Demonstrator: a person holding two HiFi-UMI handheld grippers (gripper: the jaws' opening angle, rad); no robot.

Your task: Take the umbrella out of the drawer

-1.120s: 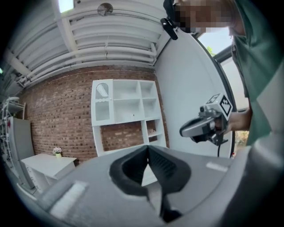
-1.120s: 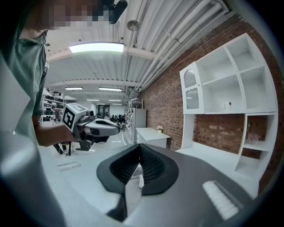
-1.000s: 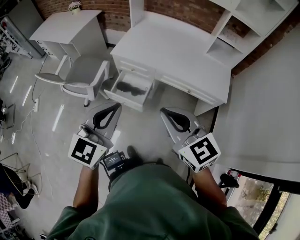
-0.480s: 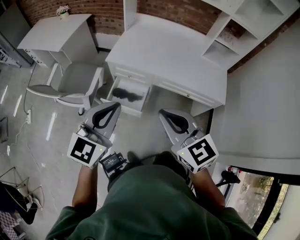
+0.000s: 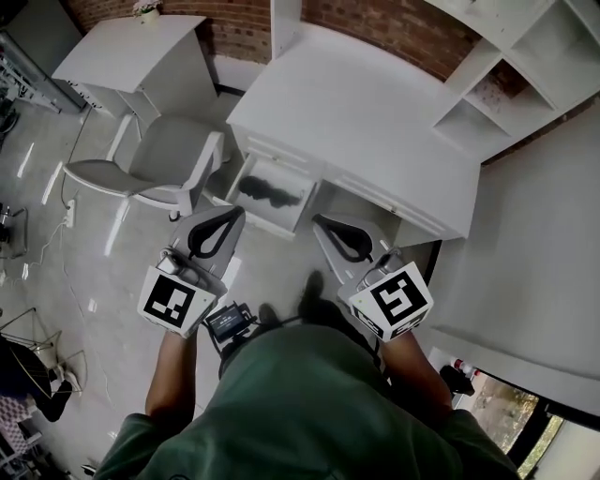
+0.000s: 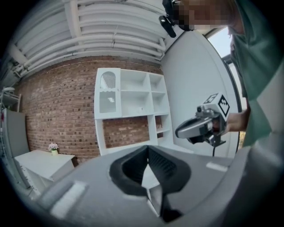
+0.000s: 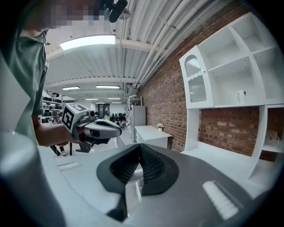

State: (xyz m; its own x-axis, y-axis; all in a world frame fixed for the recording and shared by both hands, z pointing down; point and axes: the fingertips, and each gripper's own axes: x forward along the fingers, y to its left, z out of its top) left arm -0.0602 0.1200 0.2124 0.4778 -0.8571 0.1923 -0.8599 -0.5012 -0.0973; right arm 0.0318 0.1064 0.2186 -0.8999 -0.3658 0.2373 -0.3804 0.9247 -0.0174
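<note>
Both grippers are empty and clenched. The left gripper has its jaws pressed together with nothing between them, and the right gripper is the same. Both are held out in front of the person, side by side and apart, pointing toward the desk.

The umbrella is a dark, folded, long shape lying flat inside the open drawer. The drawer is pulled out from the left end of the desk front. The umbrella looks like the only thing in it, though the drawer floor is dim and hard to read. Neither gripper touches the drawer or the umbrella. The left gripper's tip sits just short of the drawer's front panel in the head view, and the right gripper is off to the drawer's right.

The desk top is bare white. A grey chair stands just left of the drawer, turned away from the desk. Behind the chair is a small white side table with a little flower pot at its back edge, against the brick wall.

A white shelf unit stands on the right end of the desk, with open cubbies. One lower cubby holds some small speckled stuff that is too small to name. The other cubbies look empty.
</note>
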